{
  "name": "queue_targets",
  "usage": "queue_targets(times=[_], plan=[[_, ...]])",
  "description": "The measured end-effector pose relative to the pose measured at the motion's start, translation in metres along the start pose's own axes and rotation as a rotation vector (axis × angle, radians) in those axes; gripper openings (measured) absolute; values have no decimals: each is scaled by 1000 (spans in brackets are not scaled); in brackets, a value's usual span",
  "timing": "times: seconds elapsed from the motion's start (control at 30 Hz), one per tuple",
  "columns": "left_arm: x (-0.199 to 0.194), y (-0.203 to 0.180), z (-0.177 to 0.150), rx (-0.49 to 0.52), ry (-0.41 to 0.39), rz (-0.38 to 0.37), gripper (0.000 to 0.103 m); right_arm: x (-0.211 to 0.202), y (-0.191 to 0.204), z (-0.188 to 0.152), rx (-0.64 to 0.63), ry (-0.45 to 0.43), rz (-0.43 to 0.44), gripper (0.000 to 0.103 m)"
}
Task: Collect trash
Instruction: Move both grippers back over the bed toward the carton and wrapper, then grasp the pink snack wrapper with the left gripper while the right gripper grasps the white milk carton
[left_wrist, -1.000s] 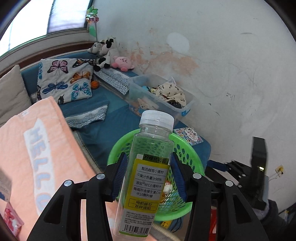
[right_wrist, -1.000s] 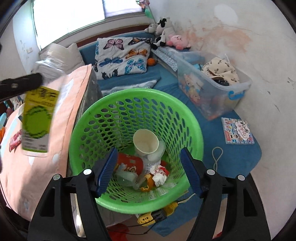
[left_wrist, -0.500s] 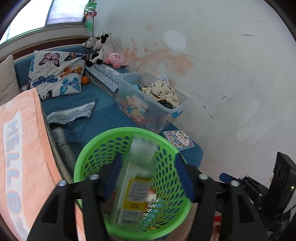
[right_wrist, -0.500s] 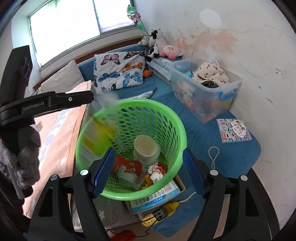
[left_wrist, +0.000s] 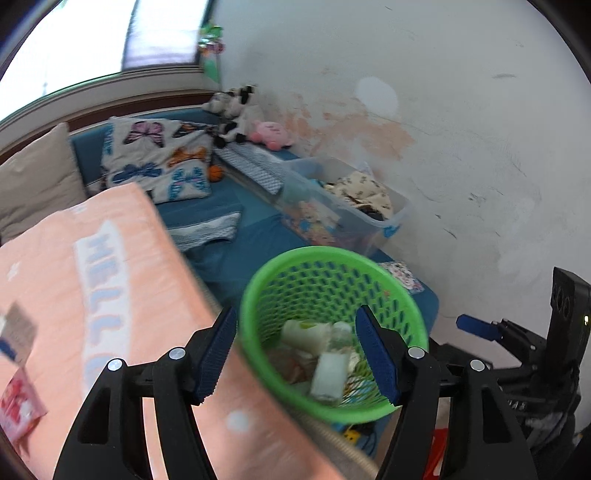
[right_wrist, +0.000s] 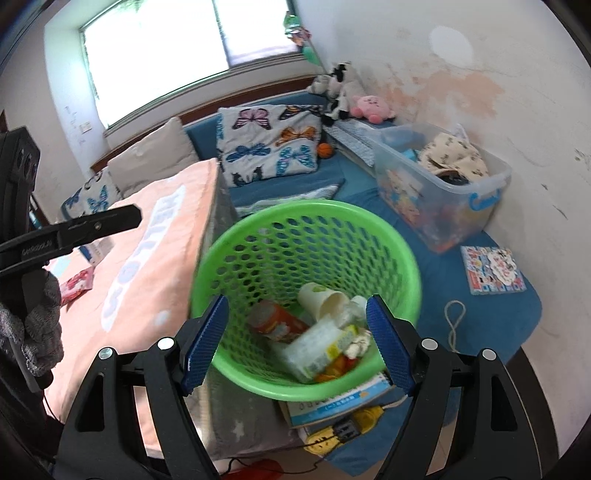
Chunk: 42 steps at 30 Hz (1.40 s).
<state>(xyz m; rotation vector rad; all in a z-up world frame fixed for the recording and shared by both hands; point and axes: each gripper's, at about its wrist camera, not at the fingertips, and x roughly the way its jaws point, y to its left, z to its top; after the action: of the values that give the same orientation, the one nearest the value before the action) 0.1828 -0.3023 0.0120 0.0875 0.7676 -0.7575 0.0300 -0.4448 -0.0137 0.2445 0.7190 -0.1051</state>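
since a second ago the bottle (right_wrist: 318, 350) has left the left gripper (left_wrist: 295, 352) and now lies on its side inside the green basket (right_wrist: 236, 236), among the other trash. the left gripper's jaws are spread wide with nothing between them, held above the basket's rim on the side nearest the peach blanket (left_wrist: 110, 280). the right gripper (right_wrist: 297, 339) also hangs over the basket, its jaws spread and holding nothing.

inside the basket, one paper cup (right_wrist: 319, 301) lies tipped over beside the bottle, one orange wrapper (right_wrist: 275, 321) sits toward the blanket side of it, and some small crumpled scraps sit at the bottle's far end; how many scraps there are cannot be told through the blur.

beyond the basket, one clear storage bin (right_wrist: 439, 184) stands against the stained wall, with one small picture book (right_wrist: 493, 269) on the blue mat to the basket's right. one butterfly pillow (right_wrist: 269, 142) and one pink plush toy (right_wrist: 371, 107) lie farther back behind the basket. one booklet (right_wrist: 340, 404) pokes out from under the basket's near edge.
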Motion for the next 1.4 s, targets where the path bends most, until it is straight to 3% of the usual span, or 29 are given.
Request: queue_targets(times=[0.33, 0.57, 0.97, 1.4], plan=[[-61, 92, -31, -53, 6, 229, 65, 18, 62, 22, -96, 11, 107, 79], [-96, 163, -55, -79, 59, 336, 75, 35, 116, 39, -185, 27, 187, 80], [-98, 235, -88, -17, 179, 402, 84, 76, 193, 63, -283, 96, 292, 80], [-78, 276, -98, 19, 257, 357, 86, 120, 251, 77, -349, 194, 362, 80]])
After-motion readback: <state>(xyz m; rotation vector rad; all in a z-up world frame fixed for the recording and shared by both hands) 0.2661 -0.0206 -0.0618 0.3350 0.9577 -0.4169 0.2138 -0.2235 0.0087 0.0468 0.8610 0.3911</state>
